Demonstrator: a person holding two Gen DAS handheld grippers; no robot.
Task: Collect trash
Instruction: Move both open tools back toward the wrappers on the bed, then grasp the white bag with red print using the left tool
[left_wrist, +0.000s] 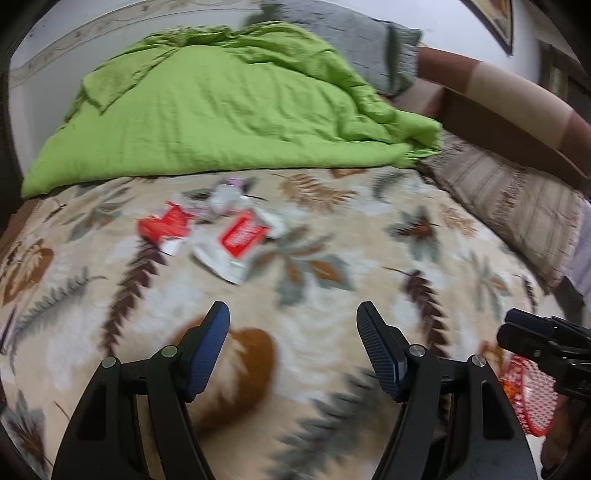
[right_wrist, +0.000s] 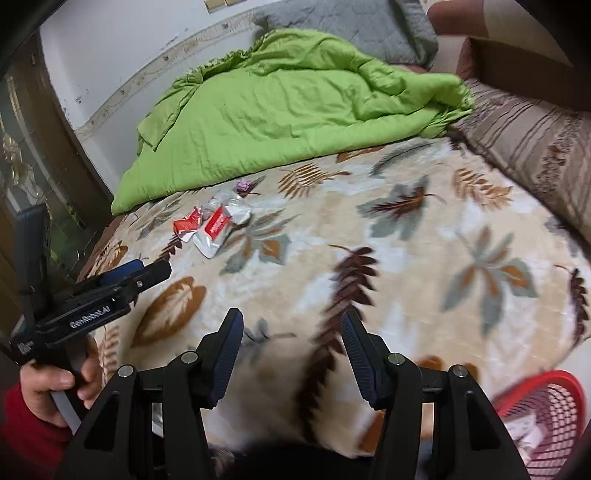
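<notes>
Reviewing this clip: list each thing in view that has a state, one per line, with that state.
left gripper: open, empty, above the bedspread
right gripper: open, empty
red and white wrappers: crumpled, lying together on the bedspread, not picked up
purple scrap: crumpled, lying beside the quilt edge
green quilt: rumpled, bunched at the far side of the bed
red mesh basket: upright, some paper inside

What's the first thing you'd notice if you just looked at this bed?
The bright green quilt bunched at the far side of the bed jumps out first. Next, the little heap of red-and-white wrappers on the leaf-patterned blanket just in front of it. A red mesh basket sits at the near right corner, and both grippers' jaws stand open and empty.
</notes>
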